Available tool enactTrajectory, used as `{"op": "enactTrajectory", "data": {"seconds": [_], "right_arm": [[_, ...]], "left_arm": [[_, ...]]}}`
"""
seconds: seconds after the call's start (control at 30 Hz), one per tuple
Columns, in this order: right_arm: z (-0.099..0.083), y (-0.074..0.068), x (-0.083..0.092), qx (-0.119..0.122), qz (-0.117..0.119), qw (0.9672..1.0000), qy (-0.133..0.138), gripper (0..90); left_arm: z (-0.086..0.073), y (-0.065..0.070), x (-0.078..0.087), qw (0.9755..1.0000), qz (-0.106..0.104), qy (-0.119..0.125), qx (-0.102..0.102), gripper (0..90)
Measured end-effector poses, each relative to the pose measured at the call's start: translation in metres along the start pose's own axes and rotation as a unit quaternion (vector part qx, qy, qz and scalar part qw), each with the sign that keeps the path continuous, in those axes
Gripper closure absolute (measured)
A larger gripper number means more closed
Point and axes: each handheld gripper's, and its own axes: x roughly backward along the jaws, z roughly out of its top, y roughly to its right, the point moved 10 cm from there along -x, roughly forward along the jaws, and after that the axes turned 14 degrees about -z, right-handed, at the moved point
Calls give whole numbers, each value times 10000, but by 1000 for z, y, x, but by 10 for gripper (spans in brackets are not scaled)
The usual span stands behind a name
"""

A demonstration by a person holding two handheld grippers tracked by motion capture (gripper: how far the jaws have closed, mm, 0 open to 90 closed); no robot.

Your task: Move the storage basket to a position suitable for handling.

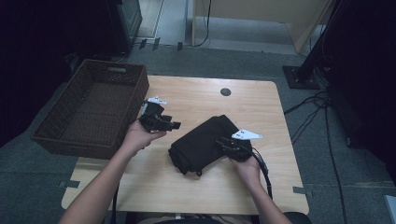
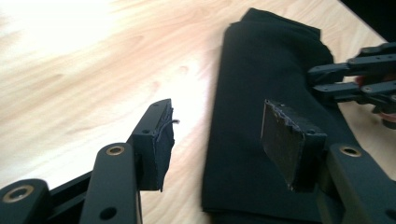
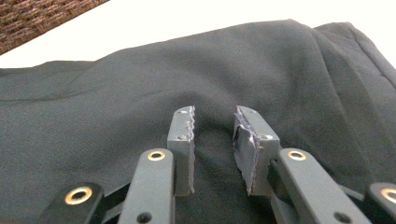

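The left gripper [image 1: 175, 125] hangs spread and empty beside the folded black garment [image 1: 201, 142], where the right gripper [image 3: 213, 135] rests, jaws narrowly parted.

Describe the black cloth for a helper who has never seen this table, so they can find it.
Start at the wooden table. Right of the wicker basket on its left edge lies the black cloth, folded into a thick bundle near the middle. It is the table's one soft dark thing, with the right gripper resting on it.

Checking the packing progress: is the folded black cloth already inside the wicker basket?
No, the folded black cloth lies on the wooden table, beside the wicker basket.
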Motion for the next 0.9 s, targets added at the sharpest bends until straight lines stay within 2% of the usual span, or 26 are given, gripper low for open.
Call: {"op": "enactTrajectory", "data": {"seconds": [0.17, 0.4, 0.73, 0.9], "right_arm": [[-1, 0, 0, 49, -26, 10000, 49, 676], [-1, 0, 0, 24, -15, 10000, 60, 675], [-1, 0, 0, 25, -11, 10000, 48, 674], [-1, 0, 0, 19, -10, 10000, 45, 674]], "left_arm": [[13, -10, 14, 9998, 166, -66, -48, 437], [25, -34, 31, 9994, 323, -9, 92, 440], [34, -66, 62, 9971, 724, 60, 217, 444], [37, -82, 79, 9952, 936, 85, 269, 445]]}}
